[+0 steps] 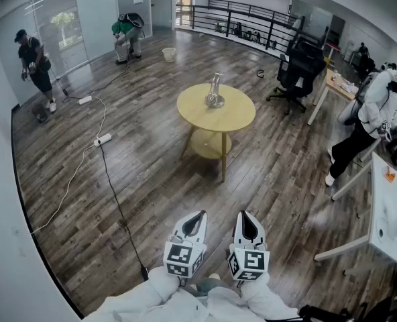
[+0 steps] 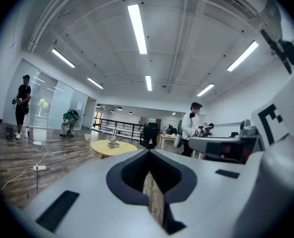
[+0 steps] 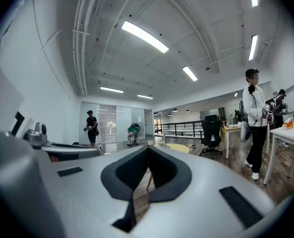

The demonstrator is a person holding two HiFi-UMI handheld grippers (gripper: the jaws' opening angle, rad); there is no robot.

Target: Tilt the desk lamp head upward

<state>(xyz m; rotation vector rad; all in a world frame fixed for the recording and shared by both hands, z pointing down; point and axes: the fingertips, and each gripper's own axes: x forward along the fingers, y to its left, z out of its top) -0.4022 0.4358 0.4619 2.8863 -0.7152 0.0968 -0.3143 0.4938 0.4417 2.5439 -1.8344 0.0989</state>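
- Currently the left gripper [image 1: 196, 219] sits low and close to the person's body, its jaws pressed together on nothing
- Straight ahead and well apart from both grippers, the desk lamp [image 1: 214, 92] stands on the round yellow table [image 1: 242, 116], about in line with the gap between the two grippers; its stem reads as roughly upright, but it is too small to tell which way the head points
- Just beside the left one, the right gripper [image 1: 246, 219] is likewise clenched and empty
- Neither gripper looks clearly nearer to the lamp, so I judge the coming move to be a walk forward to the table before any reach
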